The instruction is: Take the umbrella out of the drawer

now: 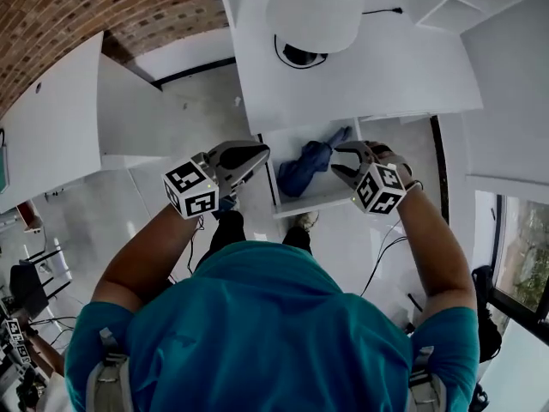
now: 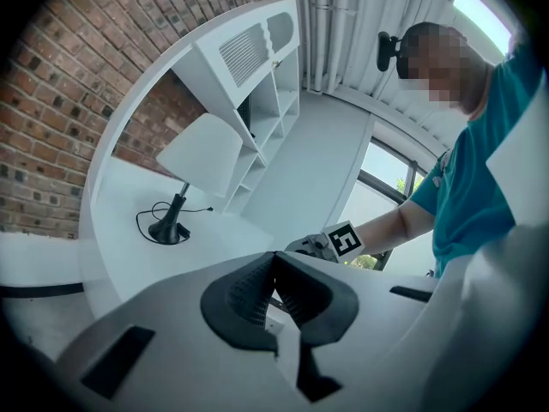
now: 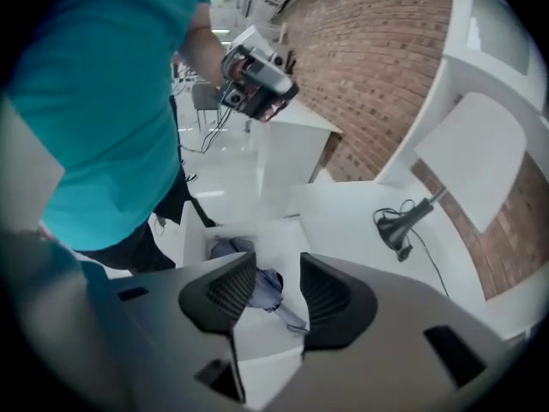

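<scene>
A folded blue umbrella (image 1: 307, 165) lies in the open white drawer (image 1: 313, 202) under the desk edge. My right gripper (image 1: 341, 160) hovers just right of it, tilted down, jaws open and empty. In the right gripper view the umbrella (image 3: 264, 288) shows through the gap between the pads (image 3: 230, 292), below them in the drawer (image 3: 257, 337), with nothing touching it. My left gripper (image 1: 257, 154) hangs by the drawer's left side, apart from the umbrella. Its pads (image 2: 249, 290) meet at the tips with nothing held.
A white desk (image 1: 386, 67) carries a lamp (image 1: 317, 7) with a black base and cable. White shelves (image 2: 257, 84) stand at the desk's end against a brick wall (image 2: 51, 118). The person's legs (image 1: 227, 230) stand close before the drawer. Cables (image 1: 382, 256) trail on the floor.
</scene>
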{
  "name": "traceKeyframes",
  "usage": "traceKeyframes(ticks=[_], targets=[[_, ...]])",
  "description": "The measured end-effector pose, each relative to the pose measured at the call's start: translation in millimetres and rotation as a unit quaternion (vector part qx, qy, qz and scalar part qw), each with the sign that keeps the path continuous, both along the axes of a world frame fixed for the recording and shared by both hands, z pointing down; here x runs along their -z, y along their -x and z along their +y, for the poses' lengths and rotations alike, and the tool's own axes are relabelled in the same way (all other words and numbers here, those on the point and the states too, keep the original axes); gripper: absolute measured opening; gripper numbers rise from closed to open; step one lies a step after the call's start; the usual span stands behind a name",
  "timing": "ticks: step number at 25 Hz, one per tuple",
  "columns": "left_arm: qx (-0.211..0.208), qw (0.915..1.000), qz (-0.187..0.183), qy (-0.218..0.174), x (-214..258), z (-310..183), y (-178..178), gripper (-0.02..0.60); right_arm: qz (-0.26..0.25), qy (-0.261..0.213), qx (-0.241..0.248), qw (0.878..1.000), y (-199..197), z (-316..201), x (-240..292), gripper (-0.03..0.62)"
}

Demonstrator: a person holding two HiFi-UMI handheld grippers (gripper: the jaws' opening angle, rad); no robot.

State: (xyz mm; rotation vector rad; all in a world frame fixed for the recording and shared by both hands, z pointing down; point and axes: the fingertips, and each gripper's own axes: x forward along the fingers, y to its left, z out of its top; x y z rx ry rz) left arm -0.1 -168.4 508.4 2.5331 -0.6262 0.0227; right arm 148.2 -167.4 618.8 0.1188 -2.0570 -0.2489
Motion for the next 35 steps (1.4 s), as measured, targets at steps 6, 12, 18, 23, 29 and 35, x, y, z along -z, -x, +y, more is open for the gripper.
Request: traceKeyframes(ticks=[6,12,18,23,29,35], targets=[[-0.001,0.9999,-0.005,0.013,-35,-6,9,0.012,0.101,0.007,0.147,0.984,24,14,-85,0.224],[0.006,0.9997,-0.006,0.025,-68,-12,20,0.012,0.197,-0.002,0.245,0.949,23,22,-170,0.253],[0.015,0.9995,-0.017,0.022,-96,-31,32,0.012,0.254,-0.014,0.297,0.920,7,23,-232,0.270],[0.024,0.9993,-0.020,0.021,-108,-46,40,0.012,0.262,-0.023,0.318,0.911,9,24,-263,0.278],[0.026,0.9990,-0.020,0.029,-117,-49,51,0.012,0.294,-0.004,0.352,0.889,-2,34,-293,0.291],[0.030,0.9985,-0.024,0.038,-125,-51,62,0.012,0.319,-0.010,0.345,0.883,4,32,-319,0.296]])
